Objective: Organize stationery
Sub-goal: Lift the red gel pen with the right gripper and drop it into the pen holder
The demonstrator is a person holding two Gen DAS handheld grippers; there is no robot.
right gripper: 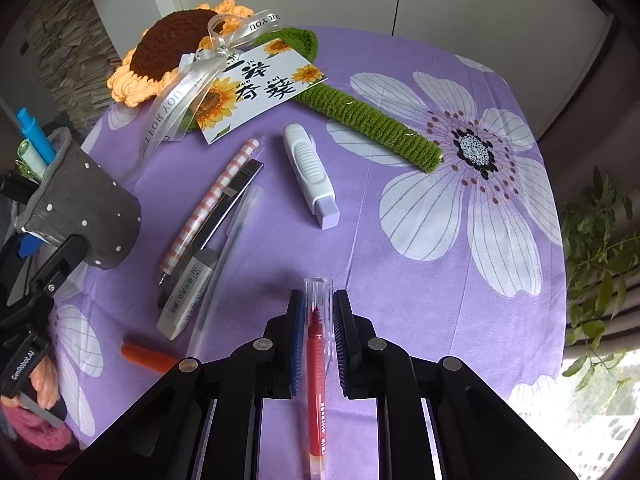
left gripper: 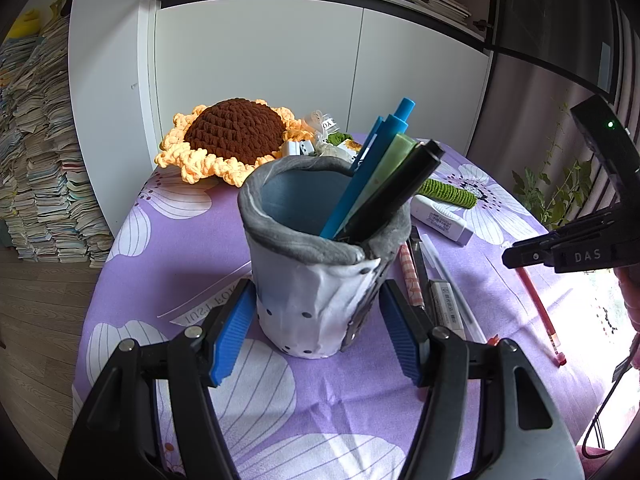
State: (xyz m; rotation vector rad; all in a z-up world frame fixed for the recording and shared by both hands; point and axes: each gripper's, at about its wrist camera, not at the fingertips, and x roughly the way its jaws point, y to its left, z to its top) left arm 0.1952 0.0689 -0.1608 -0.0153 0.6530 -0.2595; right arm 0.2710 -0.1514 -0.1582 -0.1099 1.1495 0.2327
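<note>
**Pen pot gripped at left, red pen between the right tongs**

Left tongs (left gripper: 316,332): blue pads pressed against both sides of the grey fabric pen pot (left gripper: 320,264), low on its body. Pot stands upright on the purple flowered tablecloth (right gripper: 400,248). Inside it, leaning right: blue pens (left gripper: 374,152), a pale green pen (left gripper: 390,160), a black marker (left gripper: 400,192).

Right tongs (right gripper: 318,320): jaws narrow, straddling the red pen (right gripper: 316,360) with clear cap. Small gaps show on either side of the pen; pads not pressing it. The pen lies along the line of the tongs, on the table.

Loose on the cloth, between pot and red pen: checked pink pen (right gripper: 212,204), black utility knife (right gripper: 236,196), clear pen (right gripper: 224,264), boxed eraser (right gripper: 188,296), orange item (right gripper: 148,356). Further back: white-and-lilac correction tape (right gripper: 312,176), crochet sunflower (right gripper: 168,52) with green stem (right gripper: 368,124), ribbon and card (right gripper: 256,84).
</note>
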